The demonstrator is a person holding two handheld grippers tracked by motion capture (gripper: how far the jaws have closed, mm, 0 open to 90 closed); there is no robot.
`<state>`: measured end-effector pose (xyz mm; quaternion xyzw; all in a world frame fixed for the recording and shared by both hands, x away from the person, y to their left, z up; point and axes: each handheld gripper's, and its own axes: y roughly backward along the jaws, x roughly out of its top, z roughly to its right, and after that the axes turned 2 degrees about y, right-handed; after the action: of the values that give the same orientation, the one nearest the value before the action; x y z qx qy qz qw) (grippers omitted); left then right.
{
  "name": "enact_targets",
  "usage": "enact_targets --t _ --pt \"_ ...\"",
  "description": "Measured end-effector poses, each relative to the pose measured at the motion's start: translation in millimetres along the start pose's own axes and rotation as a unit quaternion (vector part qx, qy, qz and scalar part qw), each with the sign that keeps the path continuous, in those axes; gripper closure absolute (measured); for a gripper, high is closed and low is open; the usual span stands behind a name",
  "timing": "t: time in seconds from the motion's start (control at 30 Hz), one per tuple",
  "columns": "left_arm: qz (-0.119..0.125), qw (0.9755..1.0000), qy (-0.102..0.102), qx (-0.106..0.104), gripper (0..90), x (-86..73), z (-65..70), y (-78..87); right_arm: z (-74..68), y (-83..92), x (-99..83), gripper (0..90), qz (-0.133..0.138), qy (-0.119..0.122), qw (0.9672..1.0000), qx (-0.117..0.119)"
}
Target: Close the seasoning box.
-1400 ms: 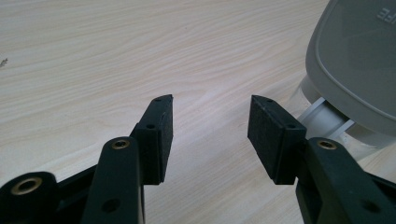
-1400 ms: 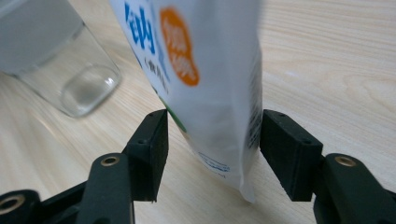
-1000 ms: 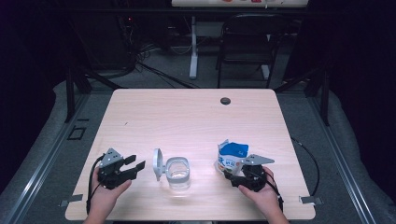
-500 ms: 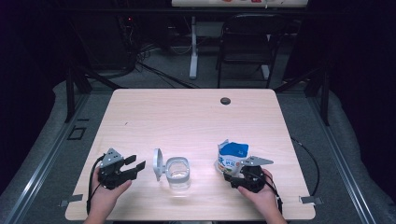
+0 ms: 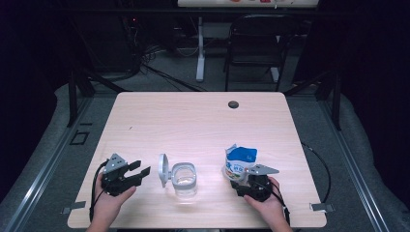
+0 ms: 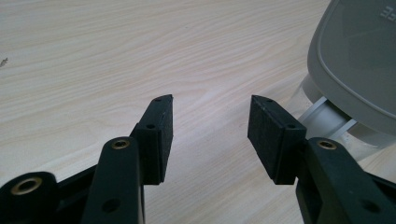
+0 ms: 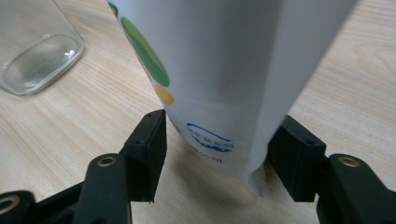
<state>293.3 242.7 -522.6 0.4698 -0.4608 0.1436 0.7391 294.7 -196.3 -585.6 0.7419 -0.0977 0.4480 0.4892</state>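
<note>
A blue and white pouch (image 5: 240, 163) stands open-topped on the wooden table (image 5: 203, 125), at the front right. My right gripper (image 5: 243, 181) is right behind it, open; in the right gripper view the right gripper (image 7: 223, 119) has a jaw on each side of the pouch (image 7: 219, 70) base, close to its edges. A clear glass jar (image 5: 184, 178) stands at the front middle, its grey hinged lid (image 5: 163, 170) flipped up on the left. My left gripper (image 5: 140, 168) is open just left of that lid, with nothing between the jaws of the left gripper (image 6: 211, 105). The lid (image 6: 359, 60) looms at the right.
A dark round hole (image 5: 233, 104) sits near the table's far edge. A black chair (image 5: 256, 43) and cables stand on the floor beyond the table. The glass jar (image 7: 39, 51) lies to the left of the pouch in the right gripper view.
My right gripper has edged slightly left and closer around the pouch base. The left gripper, jar and pouch have stayed in place.
</note>
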Motion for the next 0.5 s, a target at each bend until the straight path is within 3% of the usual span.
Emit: enact_targets --t 0.5 --pt "-0.001 1.0000 0.001 -0.001 51.0 -0.6 0.7 -1.0 0.1 -5.6 1.3 39.2 0.006 0.021 0.9998 -0.005"
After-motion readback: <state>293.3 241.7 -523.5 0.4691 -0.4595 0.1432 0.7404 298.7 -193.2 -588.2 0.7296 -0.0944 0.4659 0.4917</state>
